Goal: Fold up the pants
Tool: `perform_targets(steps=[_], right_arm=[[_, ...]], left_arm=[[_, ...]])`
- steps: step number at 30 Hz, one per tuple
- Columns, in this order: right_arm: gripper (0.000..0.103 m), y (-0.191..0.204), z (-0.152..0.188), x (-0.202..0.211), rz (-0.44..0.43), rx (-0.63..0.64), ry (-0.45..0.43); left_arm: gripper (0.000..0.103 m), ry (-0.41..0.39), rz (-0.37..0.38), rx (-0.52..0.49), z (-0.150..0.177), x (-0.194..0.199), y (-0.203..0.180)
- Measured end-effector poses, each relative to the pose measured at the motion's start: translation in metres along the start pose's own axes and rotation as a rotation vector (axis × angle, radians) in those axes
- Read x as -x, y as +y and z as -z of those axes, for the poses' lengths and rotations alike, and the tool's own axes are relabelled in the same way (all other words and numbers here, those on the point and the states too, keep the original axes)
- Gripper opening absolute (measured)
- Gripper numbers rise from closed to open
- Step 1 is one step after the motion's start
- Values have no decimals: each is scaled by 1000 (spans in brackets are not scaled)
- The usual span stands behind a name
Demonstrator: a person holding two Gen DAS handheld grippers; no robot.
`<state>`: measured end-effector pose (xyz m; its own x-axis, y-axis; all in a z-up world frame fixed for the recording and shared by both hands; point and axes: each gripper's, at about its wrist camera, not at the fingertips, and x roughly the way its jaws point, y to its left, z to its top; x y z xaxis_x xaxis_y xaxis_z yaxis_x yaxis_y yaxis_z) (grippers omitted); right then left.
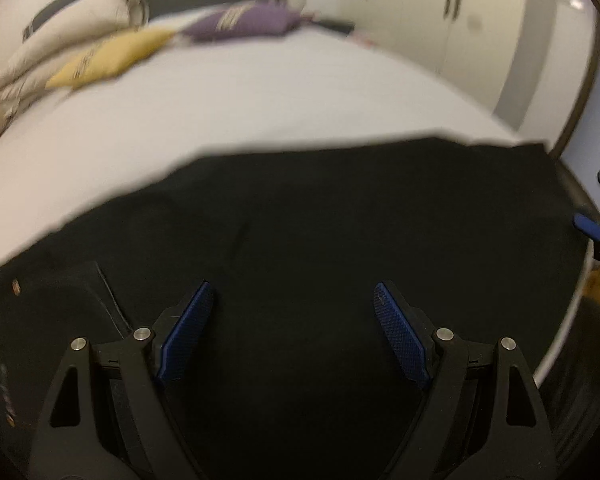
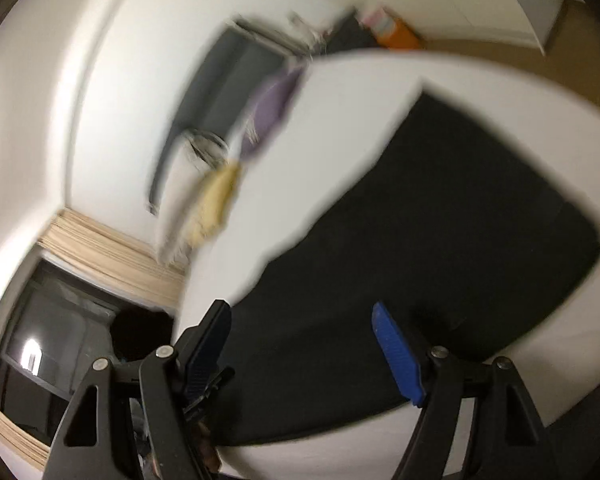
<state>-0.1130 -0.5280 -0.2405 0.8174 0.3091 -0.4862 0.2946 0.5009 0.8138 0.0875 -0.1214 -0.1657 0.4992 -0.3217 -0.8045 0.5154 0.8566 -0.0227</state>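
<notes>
Left claw [image 1: 292, 300] & right claw [image 2: 300, 316] both spread apart, empty, over black pants [image 1: 320, 220] on white bed [image 1: 240, 112]

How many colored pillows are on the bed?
2: a yellow pillow and a purple pillow, side by side at the far end of the bed. More may be hidden.

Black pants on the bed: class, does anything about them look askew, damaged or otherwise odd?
Nothing stands out. The black pants lie spread flat on the white bed, with both the left gripper and right gripper open above them. Blur hides fine wrinkles.
</notes>
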Motion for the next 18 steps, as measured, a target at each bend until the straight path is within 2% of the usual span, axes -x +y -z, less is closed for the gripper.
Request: perform_targets(steps=[1, 2, 3, 4, 5, 7, 8, 9, 10, 11, 12, 14, 17, 18], right_arm=[[66, -7, 3, -6, 16, -20, 18], [48, -15, 3, -6, 3, -28, 4], [39, -29, 0, 2, -2, -43, -22], [25, -43, -4, 11, 3, -75, -44], [20, -60, -9, 24, 17, -121, -86], [17, -82, -16, 54, 88, -177, -179], [20, -84, -21, 71, 113, -178, -214], [28, -79, -27, 80, 162, -159, -237], [50, -70, -29, 91, 220, -134, -261], [57, -65, -31, 97, 212, -111, -277], [58, -52, -33, 96, 150, -75, -277], [62, -17, -34, 70, 69, 10, -203], [63, 21, -40, 8, 7, 108, -65], [63, 25, -41, -10, -18, 122, -30]], left_arm=[[83, -12, 10, 8, 5, 1, 1], [83, -23, 9, 9, 9, 2, 2], [83, -24, 5, 5, 11, 3, 2], [83, -25, 6, 4, 15, 5, 3], [83, -27, 6, 7, 16, 5, 4], [83, -24, 2, 21, 19, 8, 7], [83, -18, -2, 29, 20, 11, 8], [83, -16, -6, 43, 19, 16, 7], [83, -24, 1, 64, 17, 24, 7], [83, -42, 15, 78, 20, 41, 15], [83, -65, 30, 85, 14, 52, 16], [83, -94, 45, 78, 2, 63, 16], [89, -44, 102, 74, -7, 57, 14], [90, -19, 154, 105, -4, 49, 20]])
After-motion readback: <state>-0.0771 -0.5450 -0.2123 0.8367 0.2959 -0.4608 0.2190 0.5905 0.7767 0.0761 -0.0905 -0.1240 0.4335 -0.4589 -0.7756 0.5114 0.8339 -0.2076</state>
